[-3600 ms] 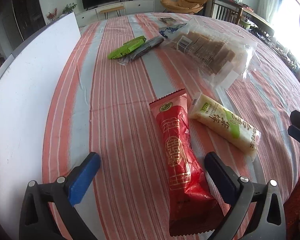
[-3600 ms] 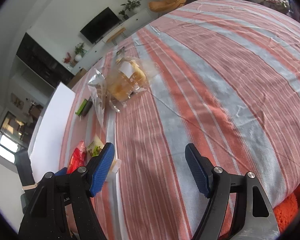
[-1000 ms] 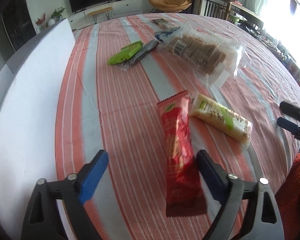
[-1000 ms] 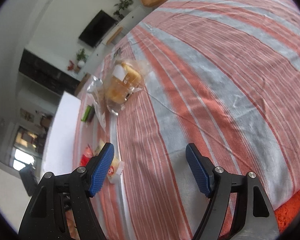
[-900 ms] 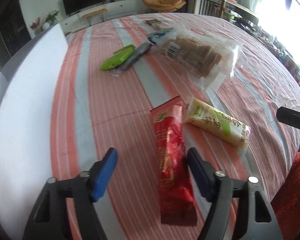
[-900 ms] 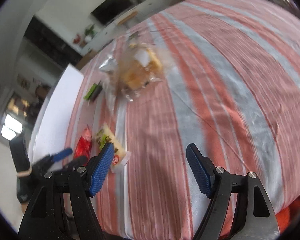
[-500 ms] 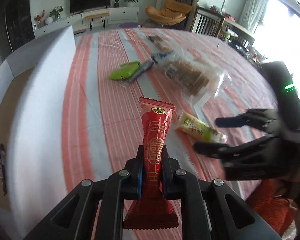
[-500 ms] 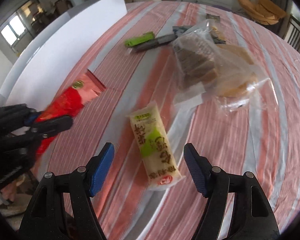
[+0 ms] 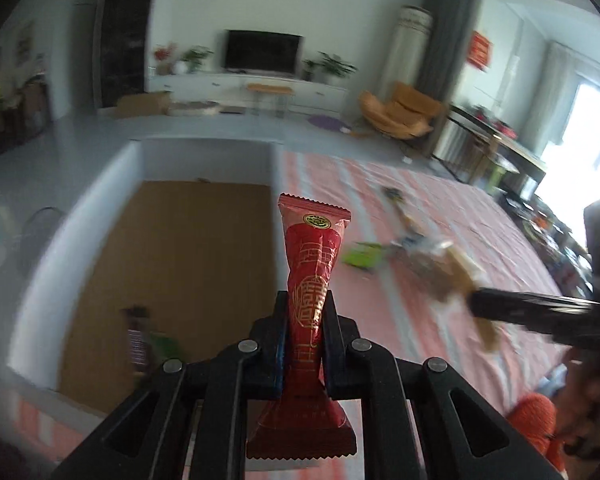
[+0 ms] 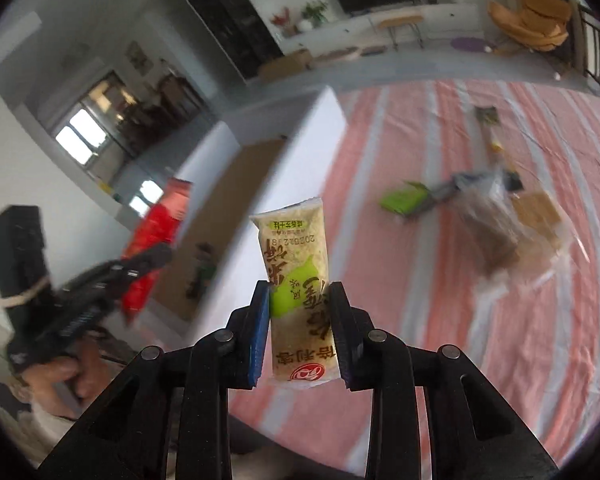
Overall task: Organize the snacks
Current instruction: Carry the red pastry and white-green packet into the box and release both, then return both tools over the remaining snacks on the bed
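Observation:
My left gripper [image 9: 306, 312] is shut on a long red snack packet [image 9: 312, 276] and holds it upright in the air, beside the white box [image 9: 52, 264] with a brown floor. My right gripper [image 10: 300, 304] is shut on a pale snack packet with a green mark [image 10: 296, 280], lifted above the striped tablecloth [image 10: 540, 320] near the box's wall [image 10: 296, 160]. The left gripper with the red packet also shows in the right wrist view [image 10: 148, 256]. The right gripper shows blurred in the left wrist view [image 9: 532, 312].
A dark packet and a green one [image 9: 140, 340] lie inside the box. On the cloth lie a green packet [image 10: 404, 200], a dark packet [image 10: 448, 188] and a clear bag of biscuits [image 10: 500, 232]. Living-room furniture stands beyond the table.
My right gripper has shut on the pale packet and lifted it off the cloth. My left gripper has carried the red packet up and left, toward the box.

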Tool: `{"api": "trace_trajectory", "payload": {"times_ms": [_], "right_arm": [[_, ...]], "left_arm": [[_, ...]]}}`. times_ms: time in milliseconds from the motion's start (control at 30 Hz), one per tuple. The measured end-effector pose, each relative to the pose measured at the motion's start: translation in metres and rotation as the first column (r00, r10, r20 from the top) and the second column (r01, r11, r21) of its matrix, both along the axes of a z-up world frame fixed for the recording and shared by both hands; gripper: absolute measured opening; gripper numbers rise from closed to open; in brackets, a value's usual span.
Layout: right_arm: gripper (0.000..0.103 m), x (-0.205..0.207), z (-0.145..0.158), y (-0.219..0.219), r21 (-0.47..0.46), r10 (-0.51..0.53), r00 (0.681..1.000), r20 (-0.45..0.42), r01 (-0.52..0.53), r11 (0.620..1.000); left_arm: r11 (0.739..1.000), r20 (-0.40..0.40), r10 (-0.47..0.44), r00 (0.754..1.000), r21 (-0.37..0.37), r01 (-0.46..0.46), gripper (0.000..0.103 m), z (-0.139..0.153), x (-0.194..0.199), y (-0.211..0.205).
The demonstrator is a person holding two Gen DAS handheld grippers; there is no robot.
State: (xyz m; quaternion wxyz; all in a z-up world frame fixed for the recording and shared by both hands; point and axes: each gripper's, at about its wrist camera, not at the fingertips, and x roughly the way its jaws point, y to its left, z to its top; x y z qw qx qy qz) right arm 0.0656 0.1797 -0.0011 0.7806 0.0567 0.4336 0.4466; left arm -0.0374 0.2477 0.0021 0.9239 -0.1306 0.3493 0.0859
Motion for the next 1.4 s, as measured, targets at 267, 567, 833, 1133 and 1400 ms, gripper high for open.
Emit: {"api": "trace_trajectory", "payload": {"times_ms": [267, 567, 833, 1133, 1400], "right_arm": [[0.062, -0.007, -0.018, 0.158, 0.04, 0.039, 0.999, 0.001, -0.039, 0.998], [0.072, 0.026, -0.042, 0.077, -0.237, -0.196, 0.96, 0.199, 0.241, 0.941], [0.072, 0.061, -0.083, 0.019, -0.749, -0.304, 0.906, 0.296, 0.417, 0.515], [0.074, 0.084, -0.124, 0.023, -0.403, -0.631, 0.765, 0.132, 0.623, 0.671], [0.075, 0.107, -0.153, 0.08, -0.392, -0.618, 0.748, 0.243, 0.658, 0.643]], "left_arm": [[0.928, -0.095, 0.372, 0.923, 0.058, -0.368, 0.076, -0.029, -0.025, 0.093], [0.983, -0.011, 0.183, 0.983, 0.008, -0.182, 0.083, -0.024, 0.004, 0.033], [0.961, -0.084, -0.265, 0.961, -0.101, 0.256, 0.095, -0.051, 0.066, -0.111], [0.961, -0.229, -0.263, 0.937, 0.023, 0.275, 0.095, -0.15, 0.139, -0.171], [0.972, -0.252, -0.186, 0.95, 0.092, 0.215, 0.095, -0.176, 0.162, -0.142]]}}
